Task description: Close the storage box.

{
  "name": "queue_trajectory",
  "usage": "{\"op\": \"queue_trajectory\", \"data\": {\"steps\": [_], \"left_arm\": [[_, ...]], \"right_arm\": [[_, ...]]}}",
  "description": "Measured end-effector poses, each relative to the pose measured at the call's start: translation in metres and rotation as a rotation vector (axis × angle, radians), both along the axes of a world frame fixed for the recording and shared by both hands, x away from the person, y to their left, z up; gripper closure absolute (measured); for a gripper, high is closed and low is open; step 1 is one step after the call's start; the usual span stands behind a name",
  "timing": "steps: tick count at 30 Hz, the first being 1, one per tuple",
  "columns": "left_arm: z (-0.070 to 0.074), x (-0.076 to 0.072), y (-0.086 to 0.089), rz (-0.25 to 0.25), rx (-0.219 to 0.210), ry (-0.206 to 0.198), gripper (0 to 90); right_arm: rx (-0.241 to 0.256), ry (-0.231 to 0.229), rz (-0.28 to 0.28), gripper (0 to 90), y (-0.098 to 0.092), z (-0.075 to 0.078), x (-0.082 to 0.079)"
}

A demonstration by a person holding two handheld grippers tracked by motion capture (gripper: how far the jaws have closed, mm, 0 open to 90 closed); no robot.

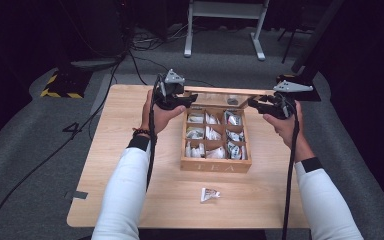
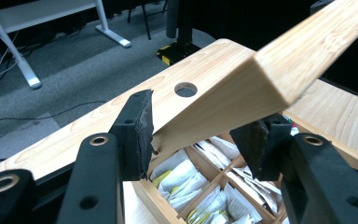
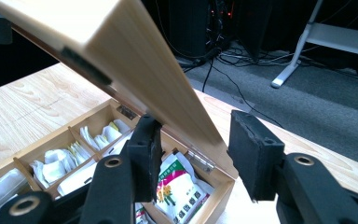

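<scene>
An open wooden tea box (image 1: 215, 165) stands mid-table, its compartments holding several tea packets (image 1: 215, 134). Its lid (image 1: 215, 95) is raised at a slant over the back. My left gripper (image 1: 192, 100) is at the lid's left end. In the left gripper view the lid's (image 2: 242, 93) edge fills the gap of the left gripper (image 2: 198, 135), and both pads touch it. My right gripper (image 1: 252, 102) is at the lid's right end. There the lid's corner (image 3: 168, 84) sits inside the right gripper (image 3: 193, 149), with a gap to the right pad.
One loose tea packet (image 1: 210, 194) lies on the table (image 1: 130, 210) in front of the box. The tabletop has a round cable hole (image 2: 185, 89). Beyond the table are grey carpet, cables and a white desk frame (image 1: 225, 30).
</scene>
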State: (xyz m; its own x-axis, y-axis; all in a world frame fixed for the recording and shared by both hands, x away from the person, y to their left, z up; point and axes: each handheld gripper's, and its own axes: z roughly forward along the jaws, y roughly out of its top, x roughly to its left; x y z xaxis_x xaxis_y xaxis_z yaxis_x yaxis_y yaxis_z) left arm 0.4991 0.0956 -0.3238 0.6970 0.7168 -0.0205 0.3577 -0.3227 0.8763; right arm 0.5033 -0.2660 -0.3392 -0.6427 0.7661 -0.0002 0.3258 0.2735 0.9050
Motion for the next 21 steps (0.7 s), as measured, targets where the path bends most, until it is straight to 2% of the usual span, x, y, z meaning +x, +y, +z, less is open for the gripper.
{"op": "queue_trajectory", "data": {"steps": [8,15,21], "left_arm": [[-0.003,-0.007,0.001,-0.022,0.021,0.01,48.9],[-0.006,-0.019,0.003,-0.043,0.048,0.012,48.4],[-0.009,-0.029,-0.001,-0.049,0.107,0.0,46.3]], "right_arm": [[-0.019,0.002,0.016,52.4,0.0,-0.001,-0.006],[-0.054,-0.009,0.043,50.8,0.001,0.001,-0.021],[-0.071,-0.001,0.057,48.0,0.004,-0.003,-0.031]]}}
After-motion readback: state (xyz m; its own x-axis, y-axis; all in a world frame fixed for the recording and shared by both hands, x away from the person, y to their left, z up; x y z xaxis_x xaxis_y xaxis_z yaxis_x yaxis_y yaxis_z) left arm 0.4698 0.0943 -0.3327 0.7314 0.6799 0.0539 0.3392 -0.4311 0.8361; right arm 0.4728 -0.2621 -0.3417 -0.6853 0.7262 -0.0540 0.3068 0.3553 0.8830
